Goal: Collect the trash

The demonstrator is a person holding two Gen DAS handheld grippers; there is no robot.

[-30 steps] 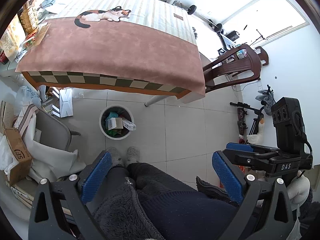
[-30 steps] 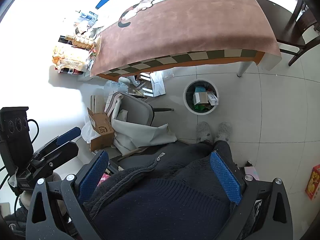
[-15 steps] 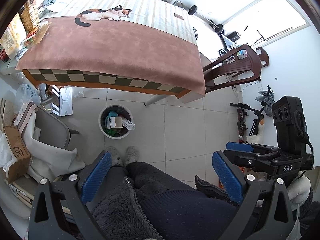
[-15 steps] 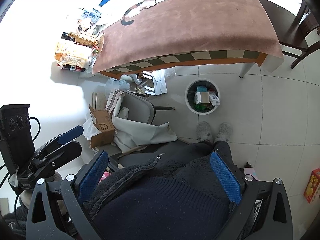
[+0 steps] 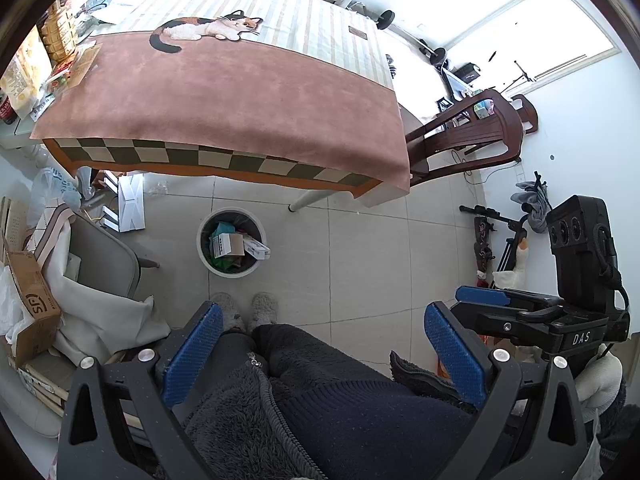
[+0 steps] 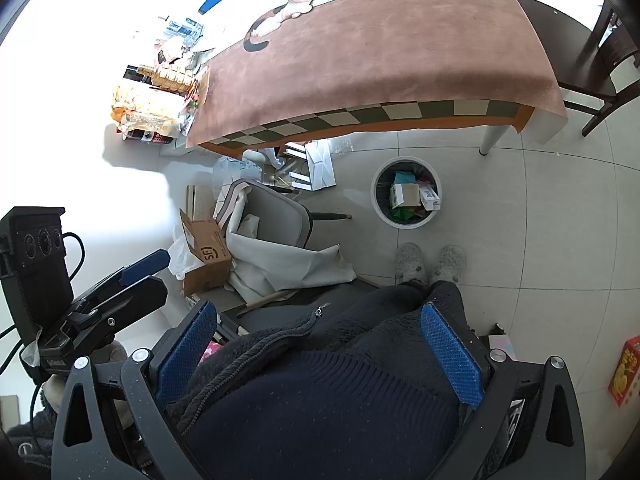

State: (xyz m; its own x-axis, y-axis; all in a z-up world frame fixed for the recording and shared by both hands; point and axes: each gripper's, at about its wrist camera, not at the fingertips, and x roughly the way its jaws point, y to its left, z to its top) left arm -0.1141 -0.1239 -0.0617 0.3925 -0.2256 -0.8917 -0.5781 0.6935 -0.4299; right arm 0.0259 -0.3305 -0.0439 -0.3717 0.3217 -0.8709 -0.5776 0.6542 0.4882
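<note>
Left gripper (image 5: 322, 354) and right gripper (image 6: 318, 350) are both hanging with jaws wide apart, holding nothing, above the person's lap. Bin (image 5: 204, 256) is sitting on the floor just beyond the slippers (image 5: 244, 312), near the table (image 5: 224, 96), with boxes (image 5: 236, 245) lying inside it.

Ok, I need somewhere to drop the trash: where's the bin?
The white round bin stands on the tiled floor just ahead of the person's slippers, near the table's front edge, beside the grey chair.
</note>
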